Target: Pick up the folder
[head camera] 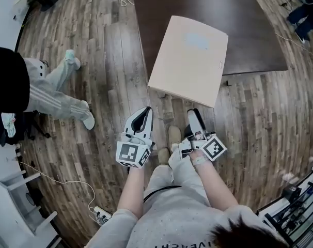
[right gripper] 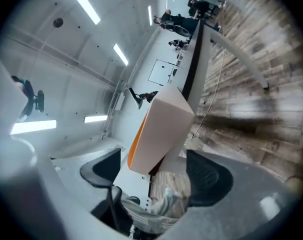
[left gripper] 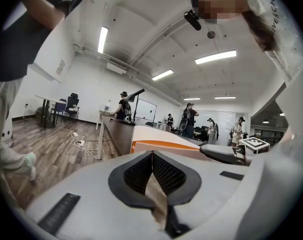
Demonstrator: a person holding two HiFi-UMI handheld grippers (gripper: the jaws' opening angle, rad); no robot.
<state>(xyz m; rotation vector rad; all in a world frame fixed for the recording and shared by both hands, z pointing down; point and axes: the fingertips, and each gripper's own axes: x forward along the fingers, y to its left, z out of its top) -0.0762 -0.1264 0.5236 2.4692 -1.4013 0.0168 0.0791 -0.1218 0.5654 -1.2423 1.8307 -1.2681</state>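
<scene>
Beige folder (head camera: pixel 190 58) flat on the dark table (head camera: pixel 249 30), overhanging its near left corner, left gripper (head camera: pixel 142 119) clenched on nothing, right gripper (head camera: pixel 193 117) released and empty, both just short of the folder's near edge

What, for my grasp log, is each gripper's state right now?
Left gripper: jaws shut, holding nothing.
Right gripper: jaws open, empty; the folder is ahead, untouched.
</scene>
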